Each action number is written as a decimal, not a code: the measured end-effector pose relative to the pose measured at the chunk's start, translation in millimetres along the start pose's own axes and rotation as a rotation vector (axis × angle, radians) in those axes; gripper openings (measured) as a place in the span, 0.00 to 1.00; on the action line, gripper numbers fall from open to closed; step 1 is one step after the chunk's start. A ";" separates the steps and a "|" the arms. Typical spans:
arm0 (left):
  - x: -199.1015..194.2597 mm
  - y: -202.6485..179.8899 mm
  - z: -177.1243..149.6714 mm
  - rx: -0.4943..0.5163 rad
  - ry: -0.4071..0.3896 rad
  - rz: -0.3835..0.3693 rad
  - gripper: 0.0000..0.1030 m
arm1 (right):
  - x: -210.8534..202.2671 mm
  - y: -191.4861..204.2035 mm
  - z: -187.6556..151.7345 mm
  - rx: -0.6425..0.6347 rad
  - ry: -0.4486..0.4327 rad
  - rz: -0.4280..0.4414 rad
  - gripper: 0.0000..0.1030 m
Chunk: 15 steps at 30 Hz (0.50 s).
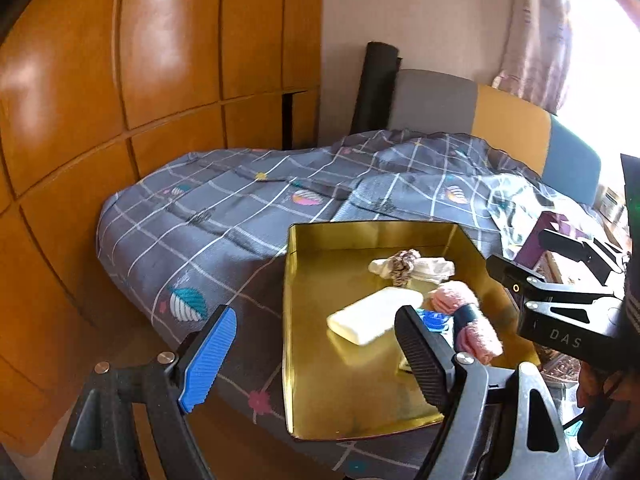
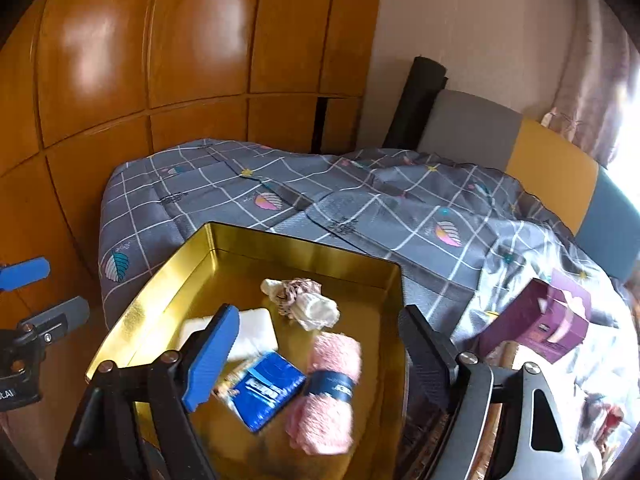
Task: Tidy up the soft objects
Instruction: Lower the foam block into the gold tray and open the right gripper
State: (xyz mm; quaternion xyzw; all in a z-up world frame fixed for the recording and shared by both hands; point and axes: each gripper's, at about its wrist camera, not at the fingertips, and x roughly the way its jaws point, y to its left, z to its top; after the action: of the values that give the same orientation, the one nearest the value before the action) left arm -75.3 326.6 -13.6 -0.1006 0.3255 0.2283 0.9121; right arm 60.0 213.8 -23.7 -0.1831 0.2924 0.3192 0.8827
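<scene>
In the right wrist view, everything soft sits inside the shallow gold metal tin (image 2: 160, 284) resting on the grey checked quilt (image 2: 360, 216). From the left: a white rectangular foam-like pad (image 2: 258, 330), a crumpled cream cloth bundle with a patterned scrunchie (image 2: 304, 304), a blue plastic tissue packet (image 2: 266, 394), and a fuzzy pink rolled towel with a dark band (image 2: 328, 388). All look light and squashy; the packet probably slips, and the roll is best pinched at its band. A purple carton (image 2: 548, 320) lies outside to the right. The left gripper (image 1: 316, 356) hangs beside the tin, angled down, jaws wide and empty. The right gripper (image 2: 316, 360) tilts over the tin, jaws apart, nothing pinched.
</scene>
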 end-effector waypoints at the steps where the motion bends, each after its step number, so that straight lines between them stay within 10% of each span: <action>1: -1.8 -3.8 0.9 0.011 -0.005 -0.004 0.80 | -3.2 -2.3 -1.2 0.004 -0.003 -0.005 0.83; 15: -19.2 -57.5 6.2 0.167 -0.054 -0.070 0.80 | -52.1 -70.7 -18.8 0.114 -0.058 -0.129 0.89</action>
State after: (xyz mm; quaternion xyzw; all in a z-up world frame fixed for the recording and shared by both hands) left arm -57.3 271.6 5.5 -0.0295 0.3147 0.1709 0.9332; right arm 67.4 128.9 4.6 -0.1417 0.2718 0.2495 0.9186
